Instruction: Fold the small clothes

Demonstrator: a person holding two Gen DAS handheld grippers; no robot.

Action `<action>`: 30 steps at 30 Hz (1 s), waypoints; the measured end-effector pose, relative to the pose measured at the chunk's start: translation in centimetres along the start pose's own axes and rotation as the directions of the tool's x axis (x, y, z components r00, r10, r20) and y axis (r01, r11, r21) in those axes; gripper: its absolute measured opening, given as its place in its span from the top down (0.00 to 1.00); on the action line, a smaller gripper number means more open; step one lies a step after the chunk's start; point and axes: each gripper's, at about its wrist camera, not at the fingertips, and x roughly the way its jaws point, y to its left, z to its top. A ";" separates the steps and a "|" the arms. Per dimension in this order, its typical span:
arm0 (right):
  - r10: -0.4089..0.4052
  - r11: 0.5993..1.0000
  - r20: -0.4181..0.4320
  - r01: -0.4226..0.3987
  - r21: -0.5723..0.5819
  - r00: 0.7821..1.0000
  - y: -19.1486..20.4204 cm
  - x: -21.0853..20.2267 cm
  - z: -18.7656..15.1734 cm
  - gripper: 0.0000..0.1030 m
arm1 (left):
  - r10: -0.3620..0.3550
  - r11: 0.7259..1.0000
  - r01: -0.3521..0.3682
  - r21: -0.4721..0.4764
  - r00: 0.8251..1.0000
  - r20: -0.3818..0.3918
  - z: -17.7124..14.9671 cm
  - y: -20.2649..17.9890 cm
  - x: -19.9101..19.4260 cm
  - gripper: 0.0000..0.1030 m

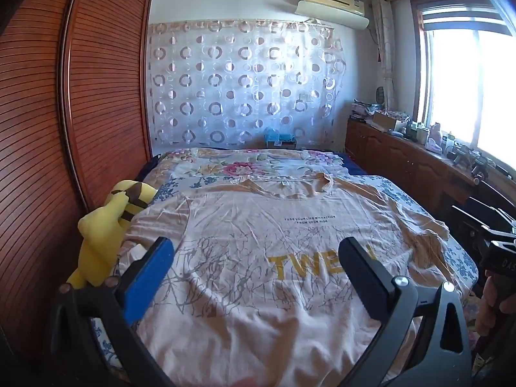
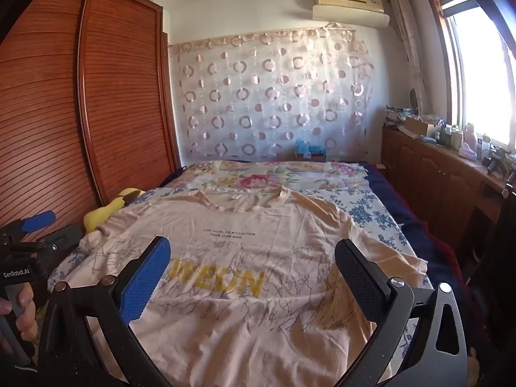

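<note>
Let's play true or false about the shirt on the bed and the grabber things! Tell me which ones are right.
1. The beige T-shirt with yellow letters lies spread flat on the floral bedsheet. True.
2. The left gripper is squeezing the shirt. False: its fingers stand wide open above it.
3. A yellow plush toy sits beside the brown slatted wardrobe. True.
4. The right gripper holds a sleeve. False: it is open and holds nothing.
5. The shirt is already folded in half. False: it is unfolded, collar at the far end.
</note>
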 end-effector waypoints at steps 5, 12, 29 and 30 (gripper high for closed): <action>-0.002 1.000 -0.001 0.002 -0.004 1.000 0.1 -0.1 0.1 0.00 | -0.024 0.999 0.025 -0.022 1.000 0.006 -0.1 0.2 -0.1 0.00; 0.001 1.000 0.001 -0.001 -0.004 1.000 0.1 -0.3 0.2 0.00 | -0.022 1.000 0.022 -0.021 1.000 0.011 0.1 0.4 -0.1 0.00; 0.002 1.000 0.003 -0.002 -0.003 1.000 0.1 -0.4 0.1 0.00 | -0.020 1.000 0.020 -0.016 1.000 0.017 0.7 0.3 -0.2 0.00; 0.002 1.000 0.003 -0.002 -0.003 1.000 0.2 -0.4 0.1 0.00 | -0.020 1.000 0.020 -0.016 1.000 0.019 0.8 0.4 -0.2 0.00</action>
